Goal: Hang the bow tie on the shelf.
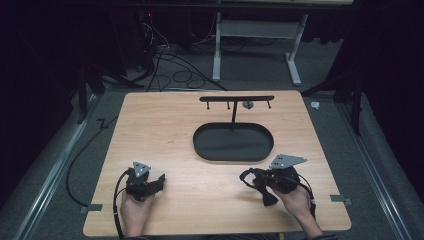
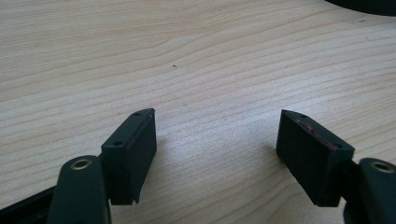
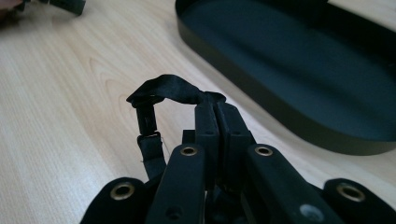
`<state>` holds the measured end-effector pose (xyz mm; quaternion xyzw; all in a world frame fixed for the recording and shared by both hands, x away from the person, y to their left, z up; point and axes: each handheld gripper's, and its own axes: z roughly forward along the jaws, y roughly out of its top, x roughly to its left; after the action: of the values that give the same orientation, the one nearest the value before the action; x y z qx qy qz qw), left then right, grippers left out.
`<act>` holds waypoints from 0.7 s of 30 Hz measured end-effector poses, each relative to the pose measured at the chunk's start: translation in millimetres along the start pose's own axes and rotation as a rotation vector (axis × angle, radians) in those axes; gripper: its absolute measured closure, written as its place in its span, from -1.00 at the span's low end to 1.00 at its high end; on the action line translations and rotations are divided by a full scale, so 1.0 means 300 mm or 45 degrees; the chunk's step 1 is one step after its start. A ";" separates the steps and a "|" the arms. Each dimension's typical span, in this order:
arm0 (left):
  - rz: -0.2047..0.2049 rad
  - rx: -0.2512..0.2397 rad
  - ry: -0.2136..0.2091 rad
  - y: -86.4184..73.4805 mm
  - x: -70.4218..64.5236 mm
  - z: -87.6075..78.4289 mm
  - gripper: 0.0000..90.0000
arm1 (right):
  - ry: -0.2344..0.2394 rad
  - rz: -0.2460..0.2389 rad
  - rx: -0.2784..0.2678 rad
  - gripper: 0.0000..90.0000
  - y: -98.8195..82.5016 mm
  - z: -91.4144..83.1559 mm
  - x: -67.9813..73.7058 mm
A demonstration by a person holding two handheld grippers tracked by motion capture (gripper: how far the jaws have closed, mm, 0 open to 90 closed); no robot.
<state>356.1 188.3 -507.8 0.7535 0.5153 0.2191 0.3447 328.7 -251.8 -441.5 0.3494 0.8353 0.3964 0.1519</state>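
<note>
My right gripper [image 3: 216, 109] is shut on a black strap [image 3: 168, 88], pinching one end between its pads. The strap arches up to the left and drops through a small buckle [image 3: 147, 119] toward the gripper's body. From above, the right gripper [image 1: 257, 179] sits lifted at the front right of the table, with the strap [image 1: 246, 175] looping off its left side. At the front left, my left gripper [image 1: 159, 181] rests low on the wood. Its jaws [image 2: 217, 140] stand wide open with bare table between them.
A black oval tray [image 1: 200, 147] lies in the table's middle, its rim [image 3: 261, 100] close to the right of my right gripper. Behind it stands a black T-shaped rack [image 1: 236, 98] with small hooks, a grey piece [image 1: 247, 104] hanging on one. Cables lie on the floor beyond.
</note>
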 end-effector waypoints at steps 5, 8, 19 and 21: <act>0.000 0.000 -0.001 0.000 0.000 0.000 -0.35 | -0.041 0.005 -0.039 0.99 0.017 -0.038 -0.019; -0.001 0.001 -0.003 0.000 0.001 -0.001 -0.35 | -0.060 0.029 -0.067 0.99 0.027 -0.061 -0.038; 0.000 0.001 -0.002 0.000 0.000 0.000 -0.35 | -0.143 0.082 -0.146 1.00 0.058 -0.134 -0.096; 0.003 0.002 0.001 0.000 0.000 0.000 -0.35 | -0.160 0.087 -0.156 1.00 0.066 -0.146 -0.109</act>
<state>356.1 188.4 -507.8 0.7543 0.5146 0.2193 0.3438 337.9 -290.6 -399.1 0.3919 0.7858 0.4291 0.2114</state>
